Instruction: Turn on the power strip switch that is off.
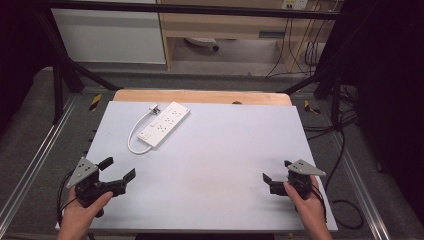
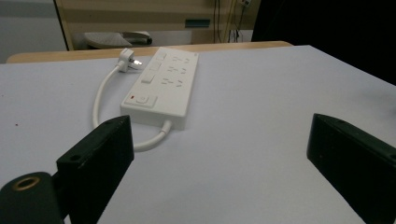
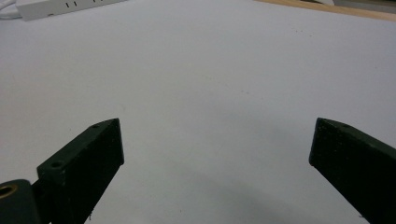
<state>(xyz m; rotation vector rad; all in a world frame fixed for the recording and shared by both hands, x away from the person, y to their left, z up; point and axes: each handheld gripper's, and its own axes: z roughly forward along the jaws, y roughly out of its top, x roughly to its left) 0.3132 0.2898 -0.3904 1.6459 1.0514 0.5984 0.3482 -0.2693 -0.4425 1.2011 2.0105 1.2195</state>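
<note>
A white power strip (image 1: 164,124) lies on the far left part of the white table top (image 1: 215,160), its white cord (image 1: 134,135) looping round to a plug (image 1: 154,107) beside it. In the left gripper view the strip (image 2: 163,85) and plug (image 2: 128,59) lie ahead of the wide-apart black jaws. My left gripper (image 1: 119,169) is open near the front left corner, held by a hand, with nothing in it. My right gripper (image 1: 277,171) is open near the front right edge, empty. The right gripper view catches the strip's edge (image 3: 60,8) at top left.
A wooden board edge (image 1: 200,96) borders the table's far side. Black frame bars (image 1: 65,60) and metal rails stand around the table. Cables (image 1: 340,150) trail on the floor at the right. A wooden cabinet (image 1: 225,25) stands behind.
</note>
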